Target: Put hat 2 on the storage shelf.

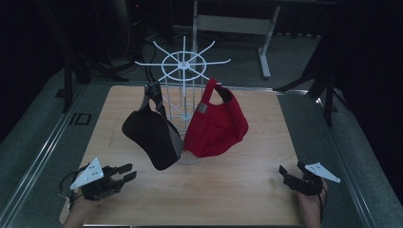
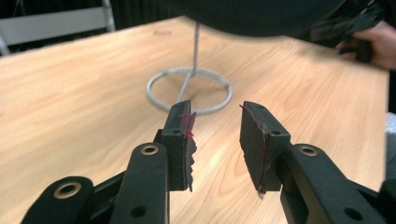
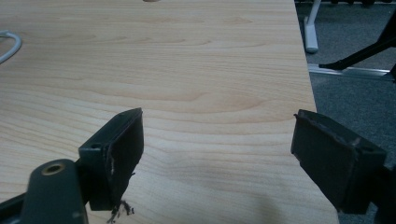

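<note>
Left tongs (image 1: 127,173) part open, nothing between pads, held low over tabletop (image 1: 228,190). Right tongs (image 1: 283,172) spread wider, also empty. Black cap (image 1: 152,135) and red cap (image 1: 216,123) hang on white wire rack (image 1: 183,64) ahead of both tongs (rack's ring base straight ahead of left tongs).

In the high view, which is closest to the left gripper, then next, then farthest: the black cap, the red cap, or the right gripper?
From the left gripper:
1. The black fabric cap, hanging on the left side of the white wire rack, just above and right.
2. The red fabric cap, on the rack's right side.
3. The right gripper, across the wooden table at the right edge.
</note>
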